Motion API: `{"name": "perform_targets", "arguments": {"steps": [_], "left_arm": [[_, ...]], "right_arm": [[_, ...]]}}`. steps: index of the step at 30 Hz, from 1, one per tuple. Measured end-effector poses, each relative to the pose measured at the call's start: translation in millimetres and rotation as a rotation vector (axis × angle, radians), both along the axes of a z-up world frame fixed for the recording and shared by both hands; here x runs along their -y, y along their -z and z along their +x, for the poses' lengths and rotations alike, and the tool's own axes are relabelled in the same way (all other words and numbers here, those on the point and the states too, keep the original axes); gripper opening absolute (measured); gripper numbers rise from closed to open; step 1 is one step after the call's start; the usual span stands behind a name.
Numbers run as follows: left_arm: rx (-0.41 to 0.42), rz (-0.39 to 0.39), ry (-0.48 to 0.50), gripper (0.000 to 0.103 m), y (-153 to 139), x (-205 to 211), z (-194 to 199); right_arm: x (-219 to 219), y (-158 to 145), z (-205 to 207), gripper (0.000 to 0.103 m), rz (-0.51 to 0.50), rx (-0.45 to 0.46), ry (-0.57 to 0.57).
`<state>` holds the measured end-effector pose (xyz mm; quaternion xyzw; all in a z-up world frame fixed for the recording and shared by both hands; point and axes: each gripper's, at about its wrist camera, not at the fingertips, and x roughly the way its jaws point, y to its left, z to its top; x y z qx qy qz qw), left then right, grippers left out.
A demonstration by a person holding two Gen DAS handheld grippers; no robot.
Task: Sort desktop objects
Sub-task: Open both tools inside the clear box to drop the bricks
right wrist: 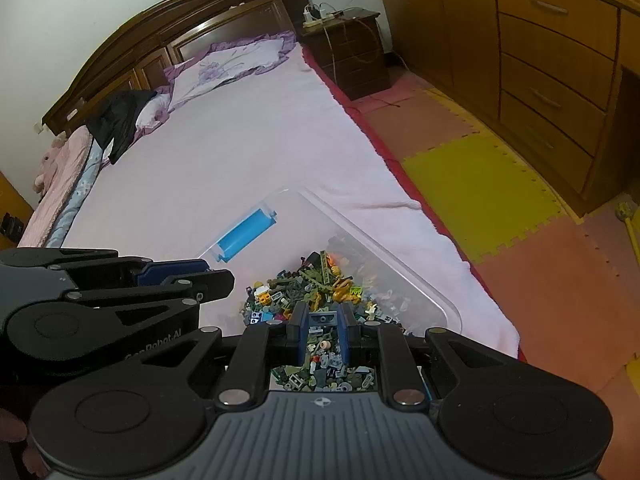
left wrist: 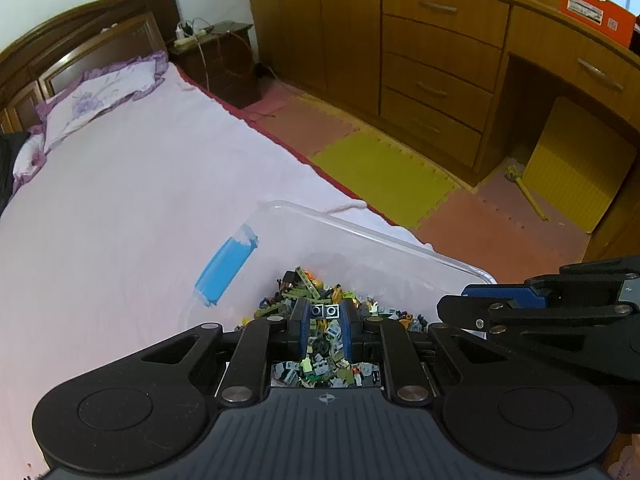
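Note:
A clear plastic bin (left wrist: 372,236) with a blue latch (left wrist: 226,266) lies on the pink bed and holds a heap of small toy bricks (left wrist: 308,288). My left gripper (left wrist: 325,312) hangs over the heap, shut on a grey two-stud brick (left wrist: 325,311). My right gripper (right wrist: 323,319) is also over the heap (right wrist: 316,280), shut on a dark blue-grey brick (right wrist: 323,318). Each gripper shows from the side in the other's view: the right one at the left view's right edge (left wrist: 472,300), the left one at the right view's left edge (right wrist: 216,276). The bin (right wrist: 400,268) and latch (right wrist: 246,236) also show in the right wrist view.
The bed sheet (left wrist: 140,200) spreads far and left, with pillows (left wrist: 100,96) at the headboard. Right of the bed lie foam floor mats (left wrist: 380,176), then a wooden dresser with drawers (left wrist: 432,60). A nightstand (right wrist: 348,48) stands by the headboard.

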<state>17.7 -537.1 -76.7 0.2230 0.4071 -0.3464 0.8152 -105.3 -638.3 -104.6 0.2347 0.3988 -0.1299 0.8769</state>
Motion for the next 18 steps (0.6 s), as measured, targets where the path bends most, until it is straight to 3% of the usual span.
{"name": "perform_targets", "arguments": {"steps": [18], "left_arm": [[-0.002, -0.008, -0.004, 0.018, -1.4, -4.5, -6.4]], "right_arm": [[-0.8, -5.8, -6.1, 0.020, -0.012, 0.000, -0.001]]}}
